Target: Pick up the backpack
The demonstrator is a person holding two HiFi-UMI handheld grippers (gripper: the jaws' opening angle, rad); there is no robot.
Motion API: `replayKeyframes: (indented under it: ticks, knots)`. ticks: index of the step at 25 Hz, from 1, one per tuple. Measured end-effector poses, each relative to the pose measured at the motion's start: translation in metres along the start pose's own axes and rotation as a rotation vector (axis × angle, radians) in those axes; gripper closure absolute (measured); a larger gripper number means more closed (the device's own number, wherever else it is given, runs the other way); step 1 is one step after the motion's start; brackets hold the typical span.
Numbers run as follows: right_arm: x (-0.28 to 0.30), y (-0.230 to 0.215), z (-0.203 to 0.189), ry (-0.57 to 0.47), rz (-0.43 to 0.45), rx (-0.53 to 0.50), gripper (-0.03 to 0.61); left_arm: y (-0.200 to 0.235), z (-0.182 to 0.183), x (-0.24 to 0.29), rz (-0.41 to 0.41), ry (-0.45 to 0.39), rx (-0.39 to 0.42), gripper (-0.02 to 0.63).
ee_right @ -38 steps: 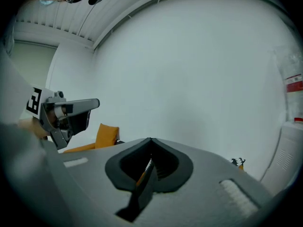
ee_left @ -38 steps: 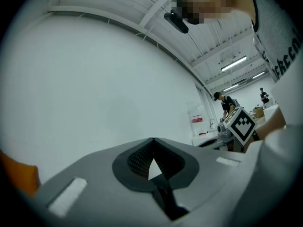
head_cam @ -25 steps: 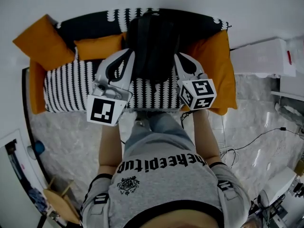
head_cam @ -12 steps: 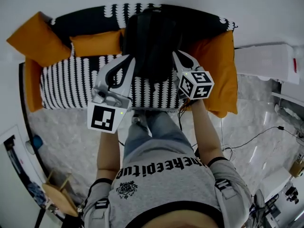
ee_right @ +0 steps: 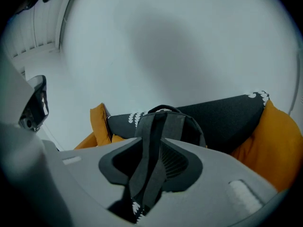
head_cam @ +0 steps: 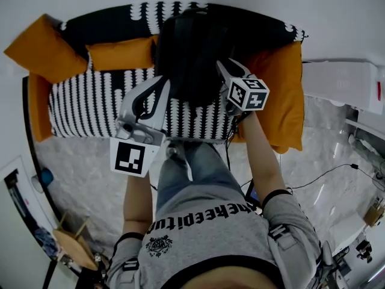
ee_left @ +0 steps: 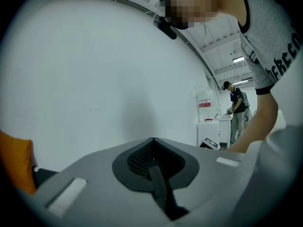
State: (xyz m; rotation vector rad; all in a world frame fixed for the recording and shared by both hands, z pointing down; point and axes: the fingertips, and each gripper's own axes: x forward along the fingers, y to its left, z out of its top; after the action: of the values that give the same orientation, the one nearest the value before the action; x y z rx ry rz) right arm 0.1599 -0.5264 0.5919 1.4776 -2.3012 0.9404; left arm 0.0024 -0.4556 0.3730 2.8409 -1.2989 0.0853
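On the striped sofa (head_cam: 90, 110), the black backpack (head_cam: 189, 53) stands against the dark backrest (head_cam: 108, 32), between orange cushions (head_cam: 280, 83). My left gripper (head_cam: 162, 83) sits at the bag's left flank and points level towards a white wall (ee_left: 94, 79). Its jaws are clenched on a dark strip of webbing (ee_left: 158, 183), apparently one of the bag's straps. My right gripper (head_cam: 222, 68) sits at the right flank, tilted downward. Its jaws have just been opening and stand released, with a grey shoulder strap (ee_right: 151, 164) running loosely between them, the pads not pressing on it. Beyond that strap, the right gripper view shows the bag's top handle (ee_right: 163, 109) against the backrest
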Motion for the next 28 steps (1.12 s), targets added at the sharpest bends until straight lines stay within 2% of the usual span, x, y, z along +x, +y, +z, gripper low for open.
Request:
replayKeyframes:
  ticks: [11, 16, 28]
  knots:
    - [0.054, -0.046, -0.035, 0.116, 0.001, 0.029, 0.400, 0.002, -0.026, 0.014, 0.018, 0.044, -0.032, 0.595]
    - [0.077, -0.059, -0.039, 0.138, 0.005, 0.030, 0.394, 0.006, -0.037, 0.017, 0.033, 0.067, -0.031, 0.595]
    - [0.122, -0.061, -0.044, 0.158, 0.056, 0.020, 0.373, 0.018, -0.058, 0.011, 0.091, 0.116, -0.031, 0.595]
